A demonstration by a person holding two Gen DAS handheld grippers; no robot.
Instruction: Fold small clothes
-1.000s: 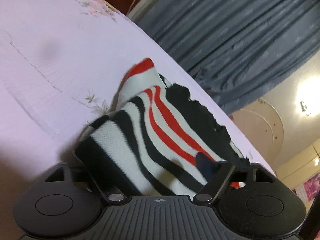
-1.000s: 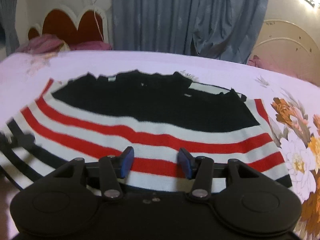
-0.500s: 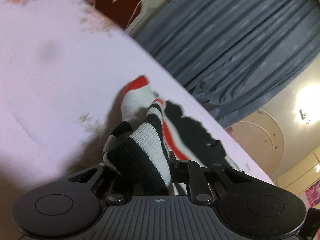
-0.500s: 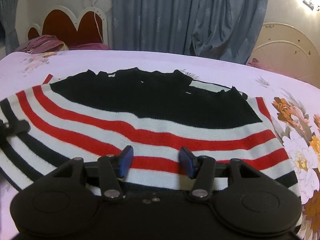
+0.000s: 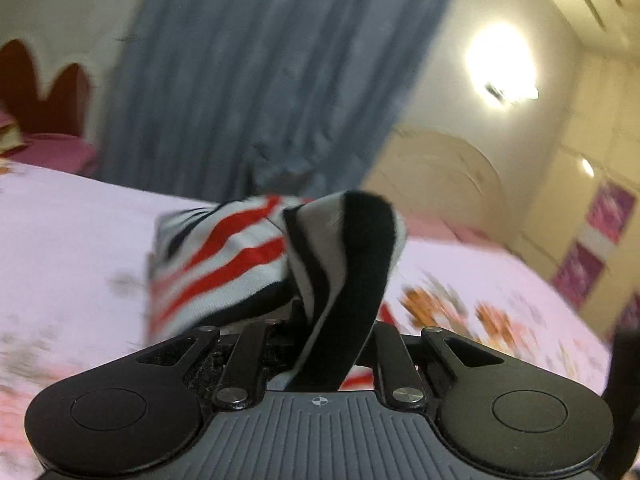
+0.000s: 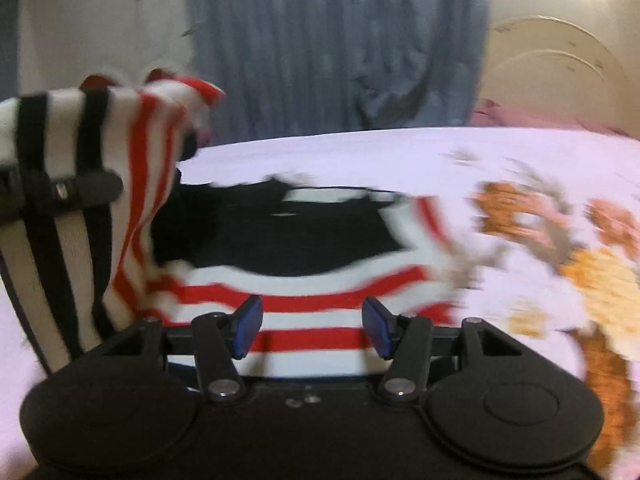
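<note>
A small knitted top with black, white and red stripes (image 6: 320, 292) lies on the pink bed sheet (image 6: 400, 156). My left gripper (image 5: 320, 332) is shut on its black-banded edge (image 5: 352, 272). That side of the cloth hangs bunched and lifted in front of the camera, hiding the fingertips. In the right wrist view the left gripper (image 6: 56, 194) shows at the left edge, holding the raised side (image 6: 132, 160) above the black upper part of the top. My right gripper (image 6: 314, 326) hovers open over the striped hem, nothing between its blue pads (image 6: 250, 326).
The sheet (image 5: 60, 220) carries orange flower prints (image 6: 592, 272) on the right. Behind the bed hang blue-grey curtains (image 5: 240, 80). A red scalloped headboard (image 5: 40, 88) and pink pillows (image 5: 56, 152) stand at the far left, and a cream curved panel (image 6: 552, 72) at the far right.
My left gripper shut on the top's edge, then lifted it and swung it over the rest of the garment while rolling. The right gripper stayed open and shifted along the hem.
</note>
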